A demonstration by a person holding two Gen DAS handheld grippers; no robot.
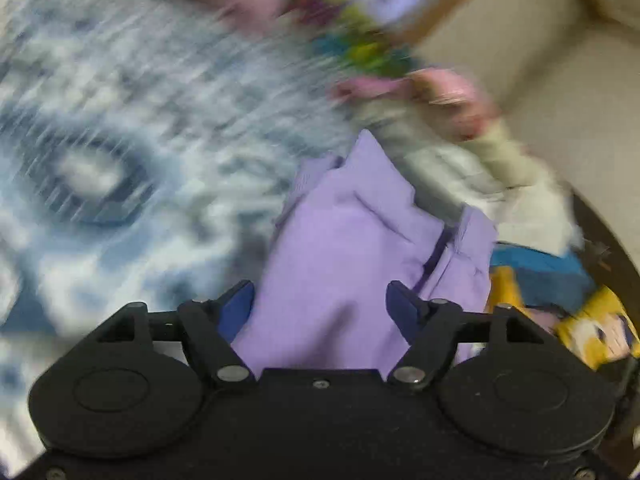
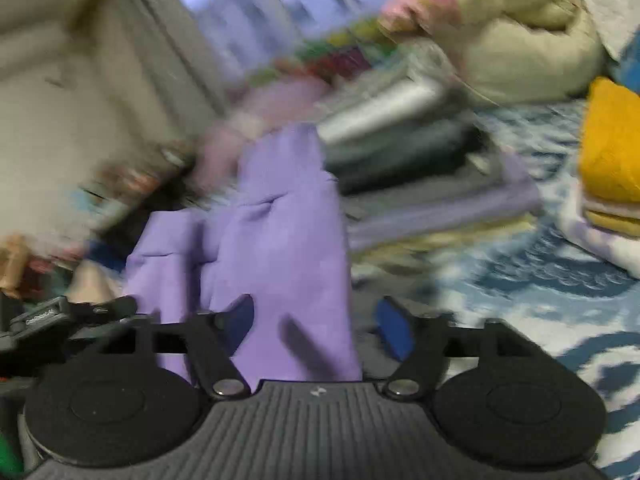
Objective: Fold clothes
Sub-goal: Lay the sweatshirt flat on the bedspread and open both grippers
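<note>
Lilac garment (image 1: 352,248): soft purple cloth is seen bunched and hanging between both tongs, above the blue-and-white patterned bedcover (image 1: 120,152).
Position: in each wrist view the cloth starts right at the fingers and runs forward, away from the camera, so its long axis is judged to lie along the pointing direction of both tongs.
Left tongs (image 1: 322,308): released; the fingers stand apart with the cloth lying between them, and no pad is seen pressing on it.
Right tongs (image 2: 318,326): released too; the cloth rests against the left finger only, while the right finger is clear of it.
Nearer hand: neither can be told apart; both are just beside the cloth.
Key relation: the garment is offset toward the left side of the right tongs, so a small shift that way is judged necessary before a clean grasp.
Surroundings: a stack of folded clothes (image 2: 432,200) and a yellow folded pile (image 2: 612,152) are seen on the bed, with a cream quilt (image 2: 520,40) behind.
Blur: heavy, so finer detail cannot be told.
</note>
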